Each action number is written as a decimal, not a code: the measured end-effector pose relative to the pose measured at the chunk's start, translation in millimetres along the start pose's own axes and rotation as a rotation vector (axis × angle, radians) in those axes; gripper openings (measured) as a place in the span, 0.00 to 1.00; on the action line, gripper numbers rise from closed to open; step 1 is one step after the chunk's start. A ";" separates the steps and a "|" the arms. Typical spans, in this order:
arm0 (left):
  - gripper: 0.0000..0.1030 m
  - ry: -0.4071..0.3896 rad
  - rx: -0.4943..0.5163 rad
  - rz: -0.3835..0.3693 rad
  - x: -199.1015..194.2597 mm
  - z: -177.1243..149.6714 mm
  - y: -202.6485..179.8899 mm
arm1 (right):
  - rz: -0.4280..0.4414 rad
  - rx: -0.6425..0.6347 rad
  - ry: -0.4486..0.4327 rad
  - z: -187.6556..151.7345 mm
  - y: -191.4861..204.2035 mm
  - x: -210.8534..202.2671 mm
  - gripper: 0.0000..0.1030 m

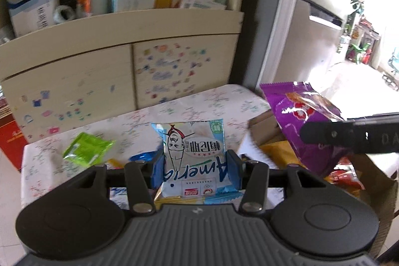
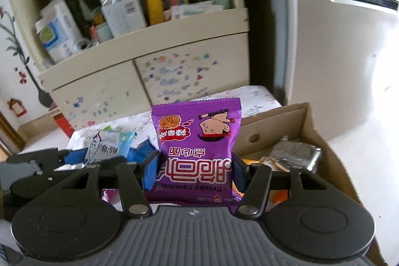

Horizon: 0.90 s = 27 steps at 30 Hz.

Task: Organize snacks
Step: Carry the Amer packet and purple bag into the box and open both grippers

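Left gripper (image 1: 195,171) jaws pinching white-blue snack packet (image 1: 193,156); right gripper (image 2: 195,172) jaws pinching purple noodle snack bag (image 2: 197,141), cardboard box (image 2: 309,126) just beside.

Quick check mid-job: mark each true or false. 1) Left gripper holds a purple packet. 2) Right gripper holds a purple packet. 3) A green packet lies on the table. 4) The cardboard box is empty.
1) False: the left gripper is shut on a white-and-blue packet.
2) True: the right gripper clamps the purple packet.
3) True: the green packet lies on the table.
4) False: the cardboard box holds packets already.
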<state>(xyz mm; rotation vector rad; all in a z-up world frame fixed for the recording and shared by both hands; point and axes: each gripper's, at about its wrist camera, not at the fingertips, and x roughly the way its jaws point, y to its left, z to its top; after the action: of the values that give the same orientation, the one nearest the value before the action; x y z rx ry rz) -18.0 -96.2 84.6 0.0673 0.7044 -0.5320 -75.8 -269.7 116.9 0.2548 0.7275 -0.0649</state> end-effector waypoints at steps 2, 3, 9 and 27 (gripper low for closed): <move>0.48 -0.006 0.008 -0.018 0.9 1.2 -7.8 | -0.011 0.012 -0.007 1.1 -6.0 -4.0 0.63; 0.48 -0.009 0.009 -0.030 1.2 1.8 -11.9 | -0.017 0.020 -0.011 2.1 -9.6 -5.5 0.63; 0.48 -0.019 0.006 -0.120 2.3 3.1 -38.9 | -0.062 0.080 -0.036 2.1 -35.4 -19.3 0.63; 0.49 -0.003 0.089 -0.339 7.5 -14.7 -129.1 | -0.183 0.194 -0.062 -5.0 -84.2 -42.3 0.60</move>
<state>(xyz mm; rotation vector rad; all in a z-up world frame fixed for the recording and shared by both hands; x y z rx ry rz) -84.9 -207.8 83.7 0.0295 0.6931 -0.8884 -122.9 -351.1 124.0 0.3697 0.6819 -0.3173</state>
